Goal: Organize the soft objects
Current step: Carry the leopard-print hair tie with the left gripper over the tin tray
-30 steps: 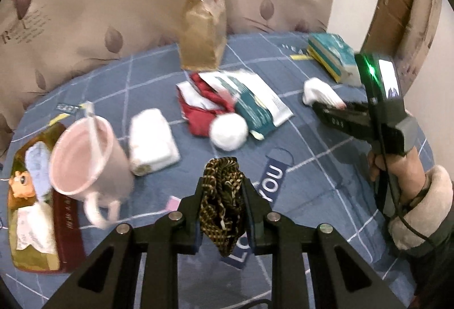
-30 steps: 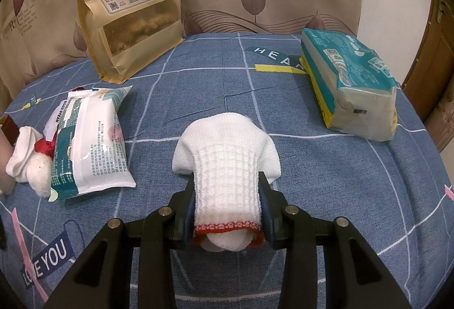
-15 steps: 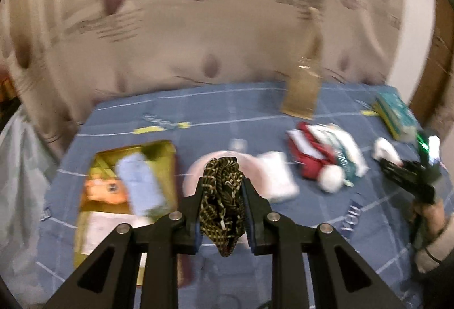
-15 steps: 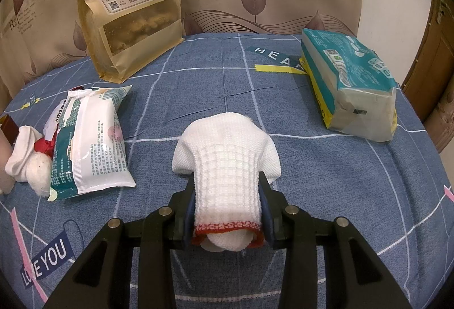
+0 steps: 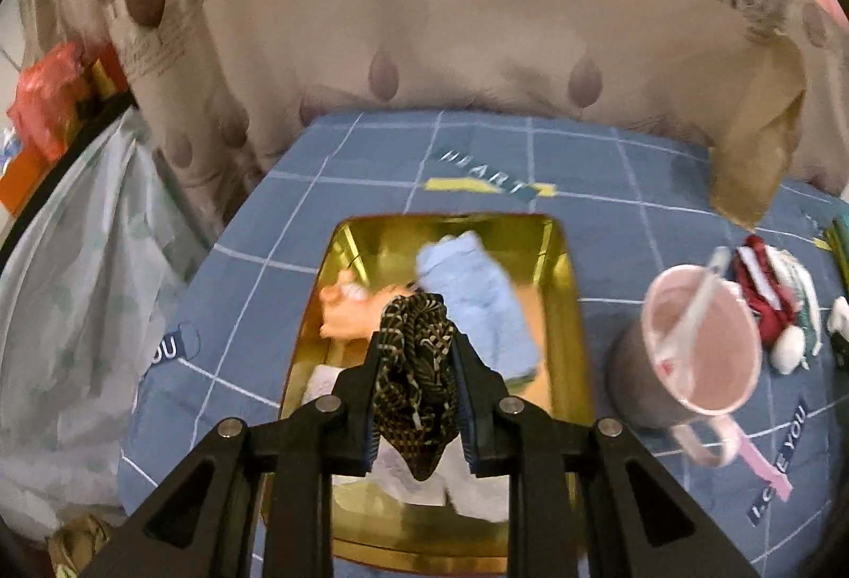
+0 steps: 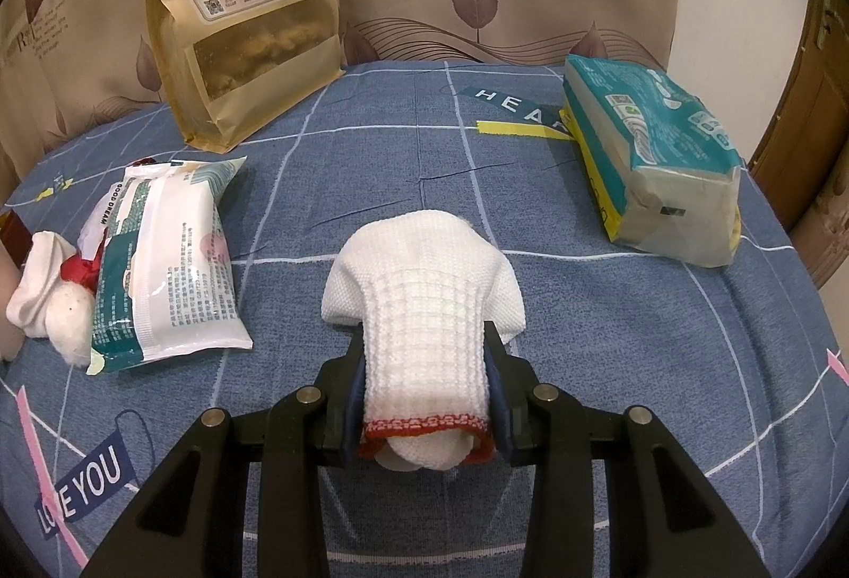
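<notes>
Gold tin (image 5: 575,312) at frame centre, patterned cloth (image 5: 416,376) clamped in left gripper (image 5: 416,389).
Early release risks snagging; right gripper (image 6: 424,392) grips white sock (image 6: 424,307).

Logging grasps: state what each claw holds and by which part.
Left claw pinches the bunched brown patterned cloth around its middle. Right claw grips the white knit sock near its red-trimmed cuff.

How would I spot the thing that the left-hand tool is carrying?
Find the gold tin on the blue tablecloth. Above it, the left gripper pinches a dark cloth. Its brown-and-cream weave stands out from the plain blue towel in the tin.
</notes>
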A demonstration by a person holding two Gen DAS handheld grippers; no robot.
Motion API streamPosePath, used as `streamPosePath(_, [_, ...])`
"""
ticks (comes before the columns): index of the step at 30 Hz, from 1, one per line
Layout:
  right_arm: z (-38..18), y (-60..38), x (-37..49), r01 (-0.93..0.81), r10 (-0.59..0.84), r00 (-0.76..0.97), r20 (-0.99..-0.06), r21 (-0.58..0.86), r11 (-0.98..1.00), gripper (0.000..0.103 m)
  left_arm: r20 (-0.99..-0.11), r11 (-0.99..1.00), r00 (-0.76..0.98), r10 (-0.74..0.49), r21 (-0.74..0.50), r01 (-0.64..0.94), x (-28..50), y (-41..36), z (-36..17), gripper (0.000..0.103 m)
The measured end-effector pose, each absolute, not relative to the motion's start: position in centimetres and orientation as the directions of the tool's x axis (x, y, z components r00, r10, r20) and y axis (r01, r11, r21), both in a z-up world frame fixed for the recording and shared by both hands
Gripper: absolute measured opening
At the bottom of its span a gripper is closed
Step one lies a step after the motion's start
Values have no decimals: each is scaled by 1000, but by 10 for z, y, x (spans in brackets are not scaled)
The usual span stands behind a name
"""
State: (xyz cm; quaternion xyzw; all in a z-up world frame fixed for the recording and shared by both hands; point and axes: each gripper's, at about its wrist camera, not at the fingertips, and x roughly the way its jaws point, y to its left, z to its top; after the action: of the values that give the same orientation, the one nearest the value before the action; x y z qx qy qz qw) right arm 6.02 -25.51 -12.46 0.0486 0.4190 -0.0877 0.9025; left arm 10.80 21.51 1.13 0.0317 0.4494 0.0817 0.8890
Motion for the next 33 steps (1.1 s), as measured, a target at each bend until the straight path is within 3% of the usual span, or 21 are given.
streamPosePath(22, [-125,-255,63,197,-130,631,-765,-4,980,37,-856,979,487,172,94,-181,145,258,-36,23])
streamPosePath(28, [-124,-253,63,197,-136,630,-765,-12,980,37,-855,979,491,167,84,-187,147,262,-36,26])
streamPosePath(33, [-124,-253,63,198,-137,630,-764,-13,980,37,-860,978,480,173,92,-188,145,261,-36,36])
